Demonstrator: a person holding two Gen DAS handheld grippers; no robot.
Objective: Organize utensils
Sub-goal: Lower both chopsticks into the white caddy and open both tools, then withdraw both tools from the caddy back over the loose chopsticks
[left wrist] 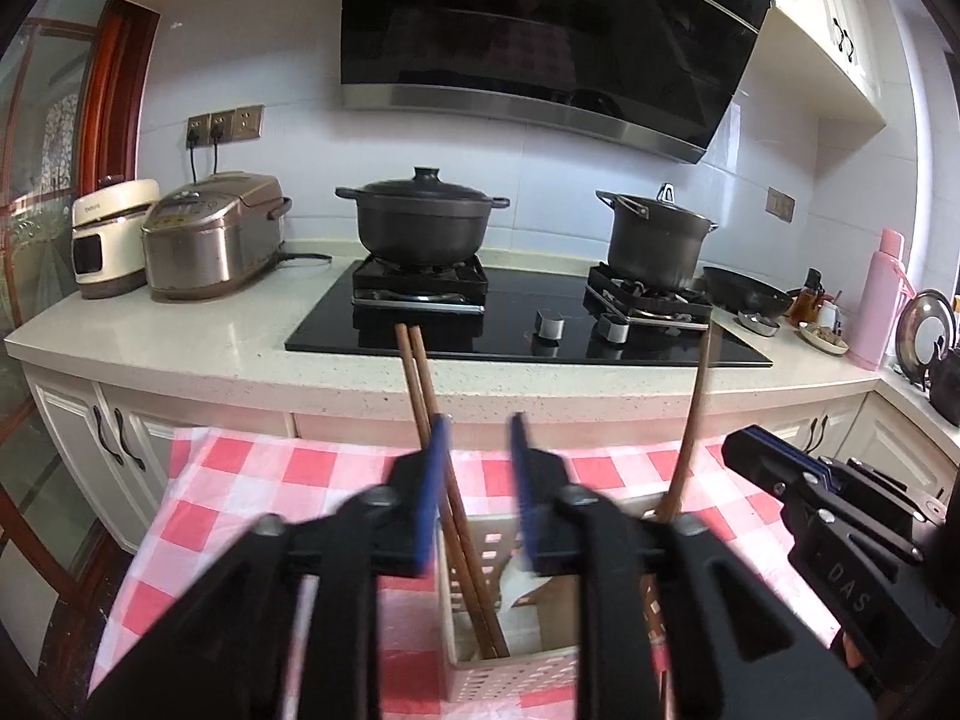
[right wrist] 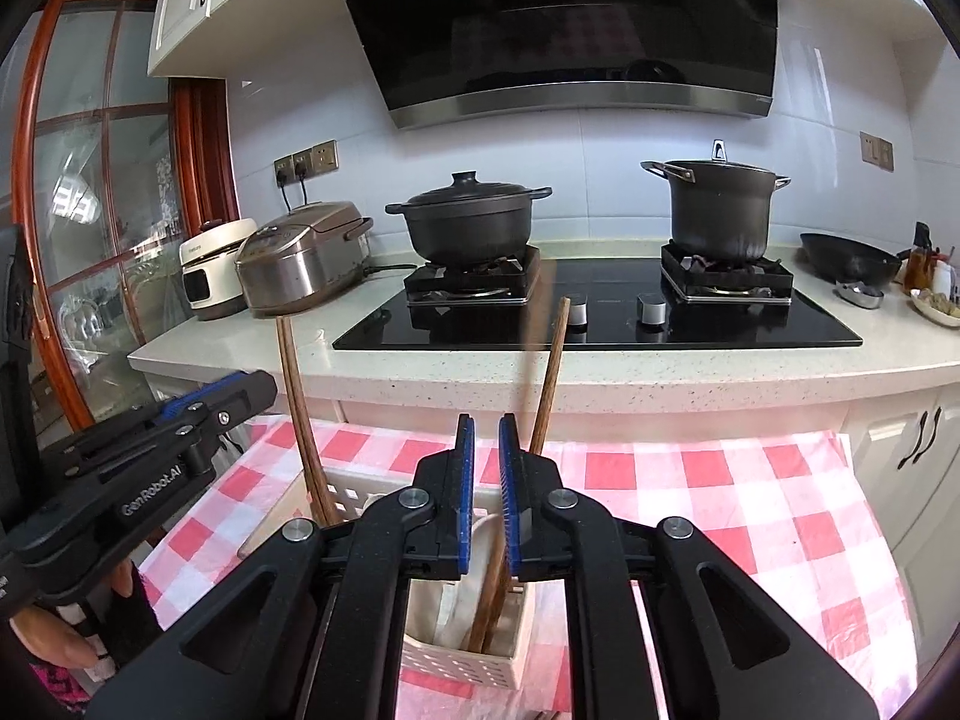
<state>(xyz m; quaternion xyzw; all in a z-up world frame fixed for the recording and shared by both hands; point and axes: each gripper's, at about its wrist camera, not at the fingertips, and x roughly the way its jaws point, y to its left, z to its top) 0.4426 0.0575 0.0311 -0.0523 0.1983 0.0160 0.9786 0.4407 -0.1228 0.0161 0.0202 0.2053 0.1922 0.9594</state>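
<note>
A white perforated utensil basket (left wrist: 510,669) stands on the red-checked cloth below both grippers; it also shows in the right wrist view (right wrist: 462,663). A pair of brown wooden chopsticks (left wrist: 423,384) stands in its left part, leaning against my left gripper's left finger. Another brown chopstick (left wrist: 690,420) stands at its right. My left gripper (left wrist: 477,468) is open above the basket, gripping nothing. My right gripper (right wrist: 486,462) hovers over the basket with jaws slightly apart; chopsticks (right wrist: 549,378) and a white spoon (right wrist: 480,546) stand behind and below it. The left pair of chopsticks (right wrist: 297,408) stands further left.
The red-checked cloth (right wrist: 750,516) covers a table before the kitchen counter (right wrist: 600,372). On the counter are a black hob with two dark pots (right wrist: 474,222), rice cookers (right wrist: 300,264), a wok (right wrist: 852,258). The other gripper shows at each view's side: the right gripper (left wrist: 840,516), the left gripper (right wrist: 150,456).
</note>
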